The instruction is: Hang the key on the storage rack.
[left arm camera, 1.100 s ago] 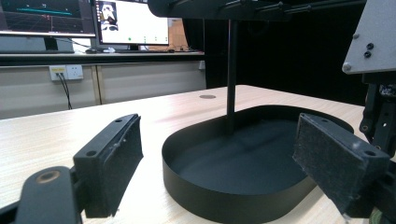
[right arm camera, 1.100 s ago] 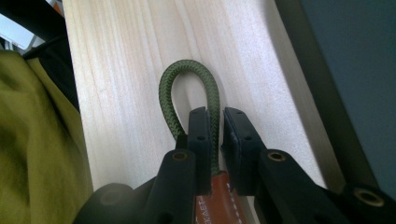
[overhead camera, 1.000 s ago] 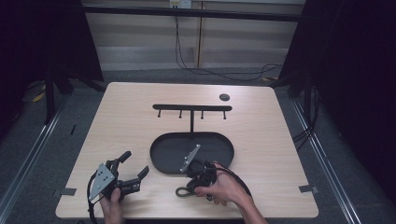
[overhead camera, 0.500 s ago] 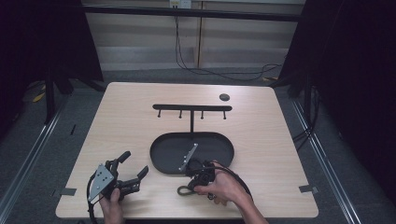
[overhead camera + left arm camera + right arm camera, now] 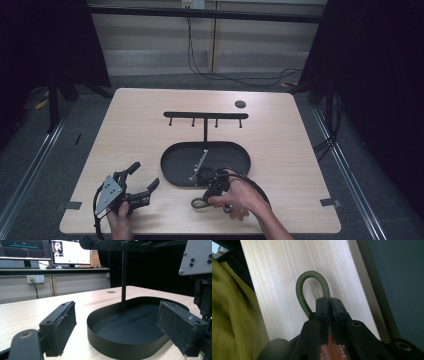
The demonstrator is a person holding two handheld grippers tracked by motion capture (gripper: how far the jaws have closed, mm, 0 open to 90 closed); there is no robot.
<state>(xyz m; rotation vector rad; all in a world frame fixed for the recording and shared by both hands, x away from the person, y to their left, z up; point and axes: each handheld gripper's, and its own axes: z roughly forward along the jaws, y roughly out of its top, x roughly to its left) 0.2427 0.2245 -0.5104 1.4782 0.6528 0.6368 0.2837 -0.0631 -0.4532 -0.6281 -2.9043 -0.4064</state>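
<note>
Take the black oval tray (image 5: 172,167) at the near middle of the table (image 5: 140,125) as your landmark. Your left gripper (image 5: 141,183) sits off the tray's left end, near the table's front edge, held in your left hand (image 5: 120,225), with its jaws spread wide and nothing between them; in the left gripper view the two padded fingers (image 5: 65,325) stand well apart and frame the tray's wall (image 5: 120,346), with the thin black post (image 5: 124,277) rising from the tray's far side. That post carries a crossbar with short pegs (image 5: 206,116) beyond the tray, and a small dark disc (image 5: 240,104) lies farther back and to the right of it. Your right gripper (image 5: 216,186) is just in front of the tray's near rim, tilted down toward the table under your right hand (image 5: 240,197). Its jaws are pressed together on a green cord loop (image 5: 310,287), which curves out past the fingertips over the pale wood; in the high view the loop (image 5: 199,202) lies on the table in front of the tray. A brown leather tab (image 5: 332,351) with white stitching shows between the jaw arms.
</note>
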